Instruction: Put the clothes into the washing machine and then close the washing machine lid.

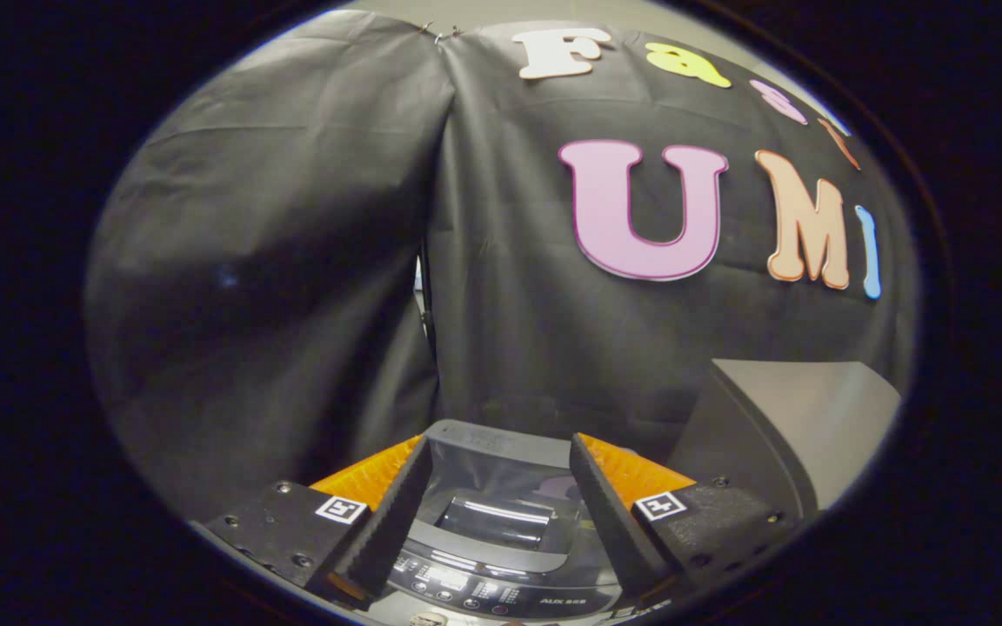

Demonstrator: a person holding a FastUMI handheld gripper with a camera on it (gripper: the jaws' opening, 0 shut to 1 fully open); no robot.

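Looking forward along the fingers, we are listing what we are seeing, from biggest to smallest.

Booth wall (292,261): we are facing the black cloth; it is hanging close behind everything.

Grey box (801,426): it is standing beside the machine, beyond the right finger; we cannot tell what it is.

Washing machine (501,522): it is sitting low between the fingers and just ahead of them, small, with the control panel (475,591) towards us.

Lid (501,469): it seems to be lying down over the tub, glossy and dark, but we are not sure it is fully closed.

Clothes: we are not finding them; if they are already inside, the dark lid is hiding them.

Gripper (497,487): the fingers are standing wide apart, released, grasping nothing, with the machine framed in the gap.

Step, as we are judging: either the ending, or the approach to the lid.

Risk: if we are pressing down off-centre, a finger may be sliding on the shiny lid and hitting the panel buttons, or the light machine may be tipping.

Risk: swinging right, we may be knocking the grey box.
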